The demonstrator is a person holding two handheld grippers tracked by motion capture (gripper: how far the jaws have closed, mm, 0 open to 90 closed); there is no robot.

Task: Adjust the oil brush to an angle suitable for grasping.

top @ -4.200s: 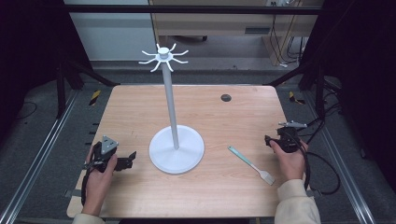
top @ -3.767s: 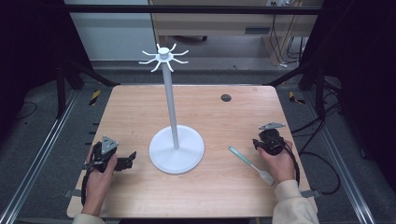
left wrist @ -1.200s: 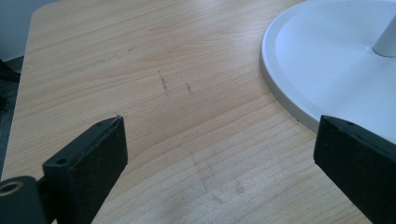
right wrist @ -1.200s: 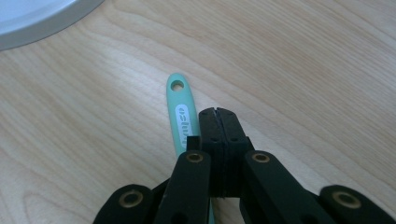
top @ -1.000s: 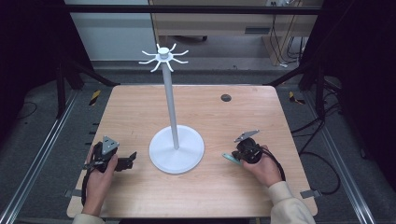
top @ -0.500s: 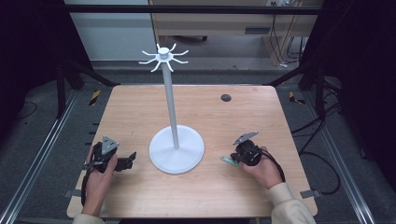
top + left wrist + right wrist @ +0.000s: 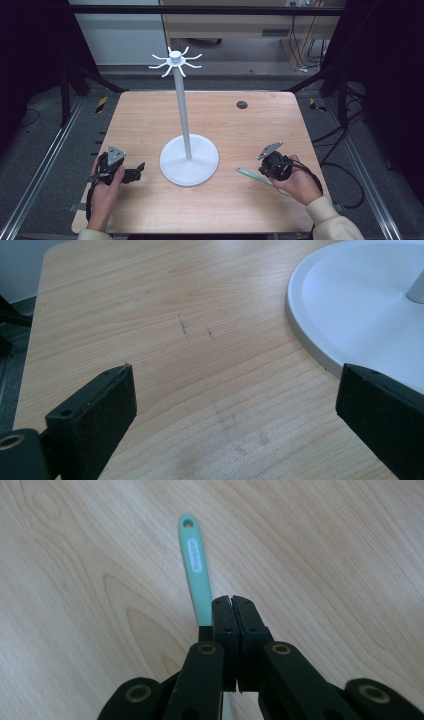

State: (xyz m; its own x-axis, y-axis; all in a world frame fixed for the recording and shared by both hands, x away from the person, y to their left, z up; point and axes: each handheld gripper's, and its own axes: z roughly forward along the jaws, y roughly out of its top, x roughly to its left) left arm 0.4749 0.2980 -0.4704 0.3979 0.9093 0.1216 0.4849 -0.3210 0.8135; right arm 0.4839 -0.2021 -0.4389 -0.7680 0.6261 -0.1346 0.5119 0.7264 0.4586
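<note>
Spatula (image 7: 195, 575) flat on tabletop (image 7: 150, 120), long axis 10-to-4 o'clock, hanging-hole end toward 10 | right tongs (image 7: 233, 605) pressed together beside its handle | left tongs (image 7: 235, 405) spread near stand base (image 7: 189, 160)

Black two-jaw grippers, grey three-cornered top plates, black trailing cables, cream sleeves

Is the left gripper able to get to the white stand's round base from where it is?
Probably yes. The left gripper rests with jaws open beside the stand's base, and bare table lies between them. The right gripper is off on the other side.
</note>
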